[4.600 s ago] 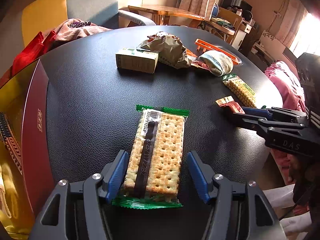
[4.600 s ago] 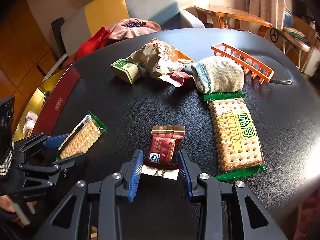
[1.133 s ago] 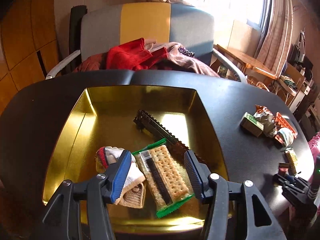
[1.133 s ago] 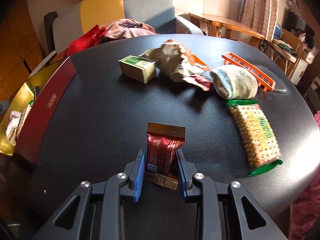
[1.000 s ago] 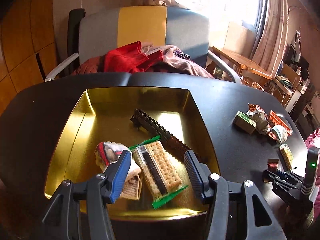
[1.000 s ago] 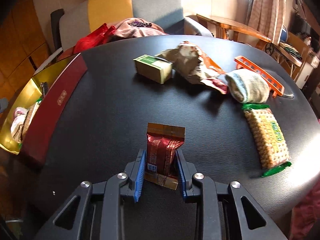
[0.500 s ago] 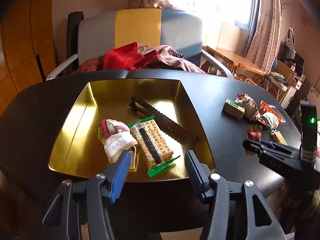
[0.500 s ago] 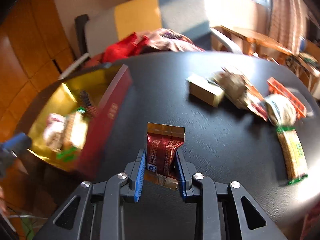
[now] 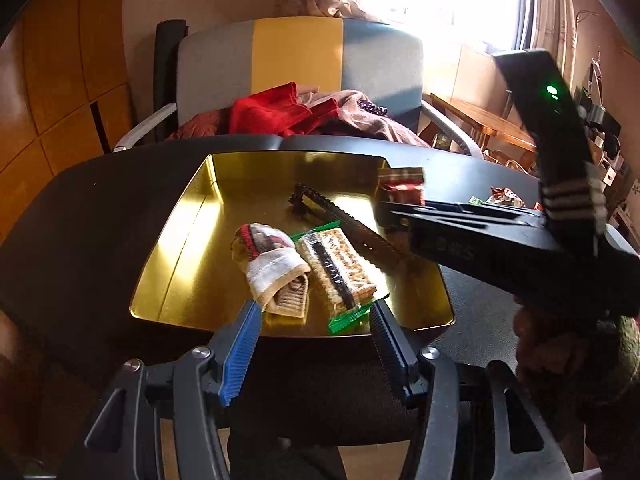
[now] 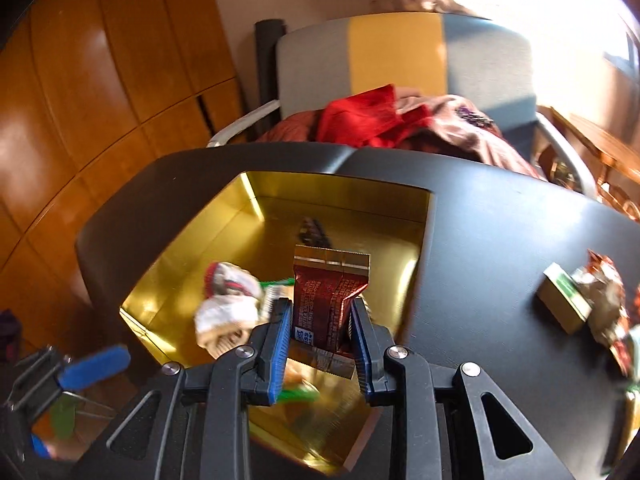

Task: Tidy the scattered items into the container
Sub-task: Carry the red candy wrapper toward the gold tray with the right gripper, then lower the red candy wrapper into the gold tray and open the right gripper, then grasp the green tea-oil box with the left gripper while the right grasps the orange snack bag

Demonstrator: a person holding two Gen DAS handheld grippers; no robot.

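Right hand-held gripper (image 10: 319,330) swung from tabletop (image 10: 500,240) to above gold tray (image 10: 340,192), clamping red packet (image 10: 328,300). Left hand-held gripper (image 9: 316,344) empty, agape, off near edge. Lower, then release mid-tray, clear of sock (image 9: 272,260), crackers (image 9: 340,268).

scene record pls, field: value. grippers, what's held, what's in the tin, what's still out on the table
left gripper: open, empty, at the near edge of the gold tin
right gripper: shut on red snack packet, held above the tin
in tin: cracker pack, rolled sock, dark comb-like strip
on table, outside tin: small green-and-tan box, crumpled wrapper
task state: packet not yet released
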